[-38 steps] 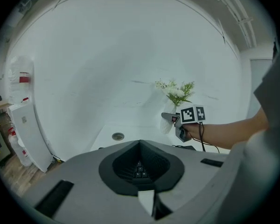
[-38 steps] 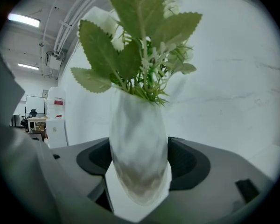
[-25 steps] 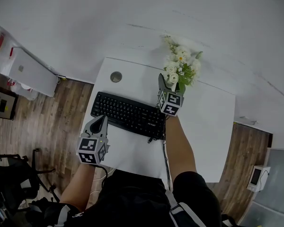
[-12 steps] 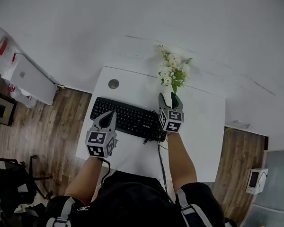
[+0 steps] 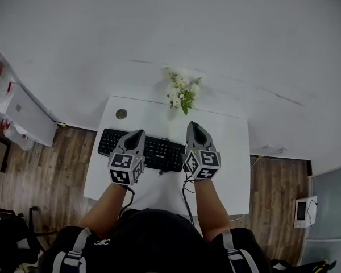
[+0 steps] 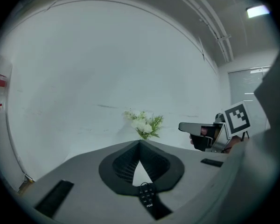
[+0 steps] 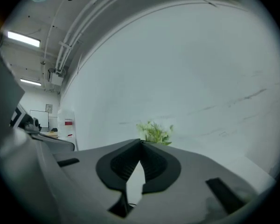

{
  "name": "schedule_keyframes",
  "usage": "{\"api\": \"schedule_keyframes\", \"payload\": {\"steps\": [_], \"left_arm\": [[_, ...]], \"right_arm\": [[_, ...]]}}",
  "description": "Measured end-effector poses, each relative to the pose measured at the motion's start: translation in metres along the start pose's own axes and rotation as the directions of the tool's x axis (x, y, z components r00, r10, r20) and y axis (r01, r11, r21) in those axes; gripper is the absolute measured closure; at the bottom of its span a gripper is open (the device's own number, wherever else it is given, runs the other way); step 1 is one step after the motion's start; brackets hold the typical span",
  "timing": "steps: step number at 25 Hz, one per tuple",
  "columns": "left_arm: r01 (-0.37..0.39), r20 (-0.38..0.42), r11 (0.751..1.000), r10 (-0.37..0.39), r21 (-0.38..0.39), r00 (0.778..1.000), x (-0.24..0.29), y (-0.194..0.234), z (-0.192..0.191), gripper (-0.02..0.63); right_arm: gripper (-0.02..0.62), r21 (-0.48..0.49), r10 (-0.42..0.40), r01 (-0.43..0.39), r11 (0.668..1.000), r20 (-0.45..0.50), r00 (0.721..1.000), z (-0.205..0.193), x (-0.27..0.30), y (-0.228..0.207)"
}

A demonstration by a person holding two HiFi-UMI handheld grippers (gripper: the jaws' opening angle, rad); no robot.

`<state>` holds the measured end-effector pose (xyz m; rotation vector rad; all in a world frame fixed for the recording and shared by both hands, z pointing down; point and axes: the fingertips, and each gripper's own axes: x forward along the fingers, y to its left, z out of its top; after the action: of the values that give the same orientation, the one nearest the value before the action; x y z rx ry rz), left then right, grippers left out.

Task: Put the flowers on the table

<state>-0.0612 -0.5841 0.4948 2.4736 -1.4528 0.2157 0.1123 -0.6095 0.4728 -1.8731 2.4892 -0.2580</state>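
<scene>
A white wall (image 5: 159,38) backs a white desk (image 5: 233,152) standing on a wooden floor (image 5: 45,169). The flowers (image 5: 181,91), white blooms with green leaves, stand upright at the desk's back edge, against the wall. A black keyboard (image 5: 159,149) lies nearer the person. The left tool (image 5: 137,134) hovers over the keyboard, jaws pressed together at the tips and empty. The right tool (image 5: 194,127) hangs just beside the keyboard's right end, its jaws closing right down until the tips meet, nothing between them. Both are well short of the flowers.
</scene>
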Motion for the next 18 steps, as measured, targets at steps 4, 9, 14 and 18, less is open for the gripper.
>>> {"api": "schedule_keyframes", "payload": {"steps": [4,9,14,18], "left_arm": [[0.023,0.04,1.0,-0.023,0.013,0.999,-0.006,-0.018,0.017,0.597],[0.058,0.042,0.997,-0.06,0.045,0.997,-0.01,-0.033,0.024,0.597],[0.076,0.047,0.995,-0.079,0.061,0.996,-0.016,-0.036,0.03,0.597],[0.084,0.049,0.994,-0.087,0.071,0.995,-0.019,-0.034,0.032,0.597]], "right_arm": [[0.592,-0.001,-0.021,0.021,1.0,0.057,0.998,0.025,-0.031,0.009],[0.592,-0.02,-0.031,0.033,0.999,0.082,0.996,0.03,-0.051,0.023],[0.592,-0.047,-0.057,0.062,0.997,0.094,0.994,0.034,-0.059,0.03],[0.592,-0.043,-0.064,0.069,0.997,0.097,0.993,0.034,-0.064,0.035]]}}
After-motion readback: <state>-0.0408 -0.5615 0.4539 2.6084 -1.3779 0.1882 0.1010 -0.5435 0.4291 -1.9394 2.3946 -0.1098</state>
